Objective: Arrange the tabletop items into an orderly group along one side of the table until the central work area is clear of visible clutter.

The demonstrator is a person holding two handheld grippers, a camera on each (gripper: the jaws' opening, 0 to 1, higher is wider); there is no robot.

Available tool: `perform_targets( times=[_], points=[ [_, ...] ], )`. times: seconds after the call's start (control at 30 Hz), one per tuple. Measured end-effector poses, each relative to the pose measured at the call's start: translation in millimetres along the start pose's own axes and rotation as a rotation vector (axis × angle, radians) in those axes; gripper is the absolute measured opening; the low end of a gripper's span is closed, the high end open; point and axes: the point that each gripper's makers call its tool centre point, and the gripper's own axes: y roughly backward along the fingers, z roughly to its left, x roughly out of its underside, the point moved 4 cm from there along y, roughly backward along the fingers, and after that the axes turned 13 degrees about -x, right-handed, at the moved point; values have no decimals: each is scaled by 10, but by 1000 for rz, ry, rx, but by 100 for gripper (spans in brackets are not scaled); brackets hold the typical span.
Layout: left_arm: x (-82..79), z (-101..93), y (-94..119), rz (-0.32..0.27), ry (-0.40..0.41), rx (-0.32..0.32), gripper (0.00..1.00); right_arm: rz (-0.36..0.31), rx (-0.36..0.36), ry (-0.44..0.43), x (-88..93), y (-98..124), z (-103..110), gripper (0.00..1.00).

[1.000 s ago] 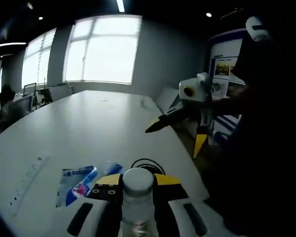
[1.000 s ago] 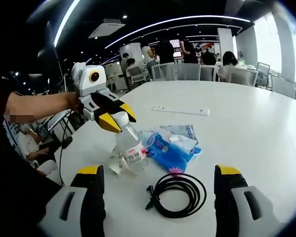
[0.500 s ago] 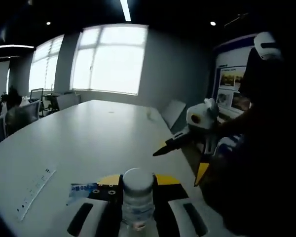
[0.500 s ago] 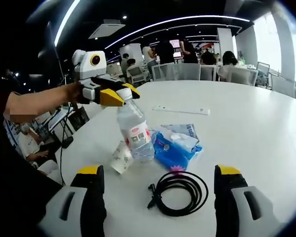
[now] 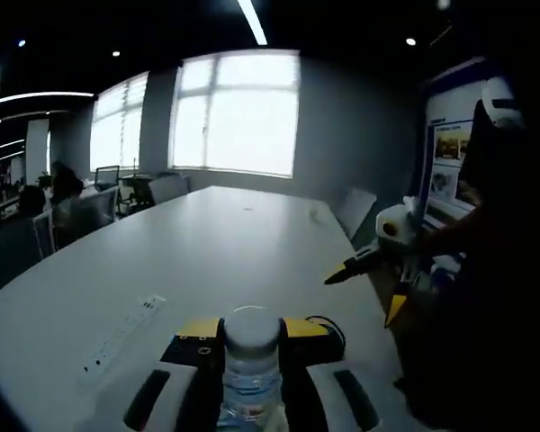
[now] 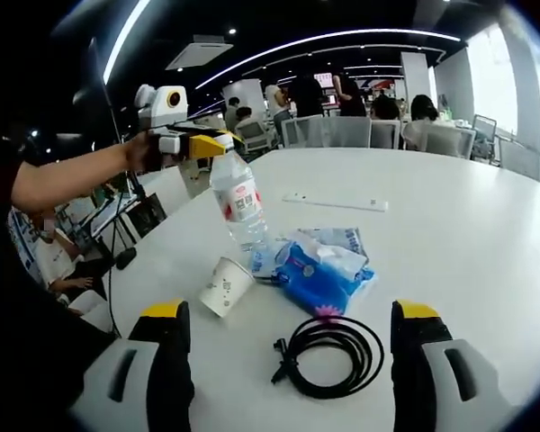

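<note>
Gripping the water bottle by its cap, the left tool held it above the counter; right tool stood released over the cable. A cap-only hold risked slipping onto the cup.

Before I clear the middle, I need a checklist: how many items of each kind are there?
Water bottle: 1
Paper cup: 1
Blue wipes pack: 1
Coiled black cable: 1
White power strip: 1
Total: 5
</note>
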Motion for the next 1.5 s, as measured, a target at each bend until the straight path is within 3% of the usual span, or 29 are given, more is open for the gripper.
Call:
perform_targets(
  times=[0.23, 0.57, 0.93, 1.5],
  points=[
    [198, 356, 195, 35, 37, -116, 19, 6, -11, 1, 1, -46, -3, 88],
    [444, 604, 303, 71, 76, -205, 19, 20, -13, 1, 29, -65, -24, 88],
    [648, 760, 471, 110, 65, -239, 19, 41, -12, -6, 81, -98, -37, 88],
    [869, 1118, 634, 147, 17, -217, 19, 70, -5, 1, 135, -127, -82, 88]
  ],
)
